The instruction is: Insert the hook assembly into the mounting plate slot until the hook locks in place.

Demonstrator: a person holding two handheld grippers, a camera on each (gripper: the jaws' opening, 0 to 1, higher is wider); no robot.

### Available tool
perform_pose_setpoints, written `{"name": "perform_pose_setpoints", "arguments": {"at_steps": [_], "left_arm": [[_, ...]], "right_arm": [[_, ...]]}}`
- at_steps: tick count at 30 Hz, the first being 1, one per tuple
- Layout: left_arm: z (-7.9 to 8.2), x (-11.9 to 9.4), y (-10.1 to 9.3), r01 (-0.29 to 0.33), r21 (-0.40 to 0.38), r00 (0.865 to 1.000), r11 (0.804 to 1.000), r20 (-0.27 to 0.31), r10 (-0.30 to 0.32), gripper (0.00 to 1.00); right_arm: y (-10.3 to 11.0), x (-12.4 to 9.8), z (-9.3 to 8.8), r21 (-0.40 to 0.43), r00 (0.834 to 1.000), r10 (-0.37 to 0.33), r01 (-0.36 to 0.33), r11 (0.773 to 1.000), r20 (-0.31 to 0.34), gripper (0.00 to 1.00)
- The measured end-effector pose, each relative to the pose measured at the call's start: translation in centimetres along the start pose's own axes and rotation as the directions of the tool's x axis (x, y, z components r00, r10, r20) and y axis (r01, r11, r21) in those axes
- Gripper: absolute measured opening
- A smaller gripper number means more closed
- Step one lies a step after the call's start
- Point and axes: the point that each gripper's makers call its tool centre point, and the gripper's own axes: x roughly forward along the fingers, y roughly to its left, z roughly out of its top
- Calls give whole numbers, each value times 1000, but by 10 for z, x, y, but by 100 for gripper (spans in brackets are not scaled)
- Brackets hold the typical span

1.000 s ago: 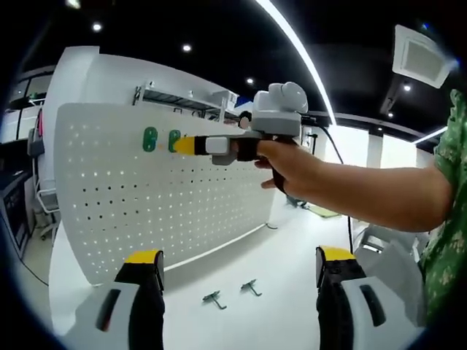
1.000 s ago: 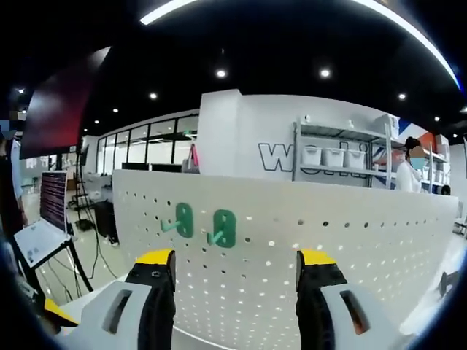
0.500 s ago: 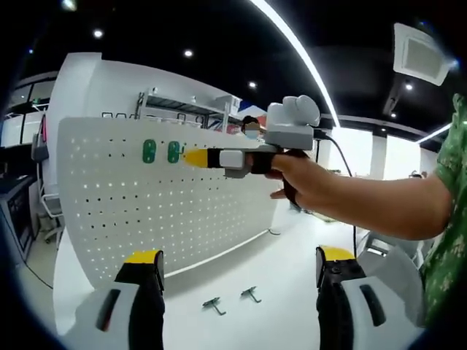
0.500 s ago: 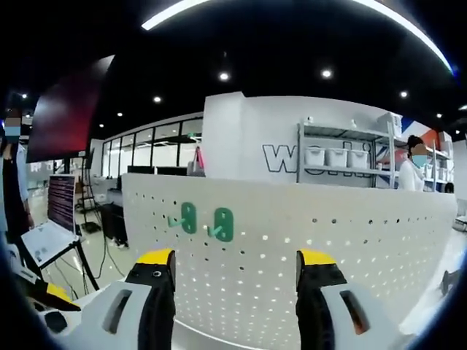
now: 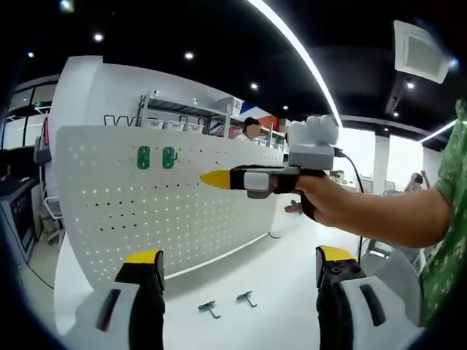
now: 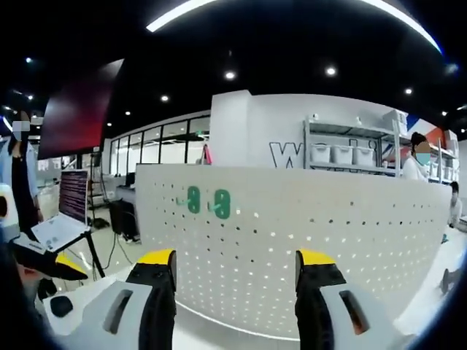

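- My left gripper [image 5: 238, 281] sits low in the left gripper view, jaws spread wide with nothing between them, pointed at the white pegboard [image 5: 109, 211] that stands upright on the white table [image 5: 284, 281].
- In that same view my right gripper [image 5: 219, 178] comes in from the right, held level in a hand [image 5: 321, 200] with the forearm stretched out straight and a green patterned sleeve [image 5: 449, 219] at the edge.
- Its yellow tips point toward the pegboard but stop short of the board face, a little right of and below the mounted hooks; seen side-on from here, I cannot tell its opening.
- In the right gripper view, the right gripper [image 6: 235, 281] shows its jaws well apart and empty, aimed squarely at the pegboard [image 6: 328, 240].
- Two green hook assemblies [image 5: 155, 157] hang side by side high on the board's left part; in the right gripper view the green hook assemblies [image 6: 206, 202] sit above and left of the jaw gap.
- Two loose hooks [image 5: 228, 303] lie on the table in front of the board, between my left jaws and apart from both grippers.
- A laptop [image 6: 62, 215] stands off to the left of the board.
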Motion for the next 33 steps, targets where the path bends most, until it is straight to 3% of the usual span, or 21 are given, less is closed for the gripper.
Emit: {"name": "perform_pose_setpoints", "arguments": {"at_steps": [33], "left_arm": [[-10, 17, -40, -47, -1, 999, 999, -17, 46, 88]], "right_arm": [[-17, -86, -56, -22, 995, 73, -75, 997, -70, 66]]}}
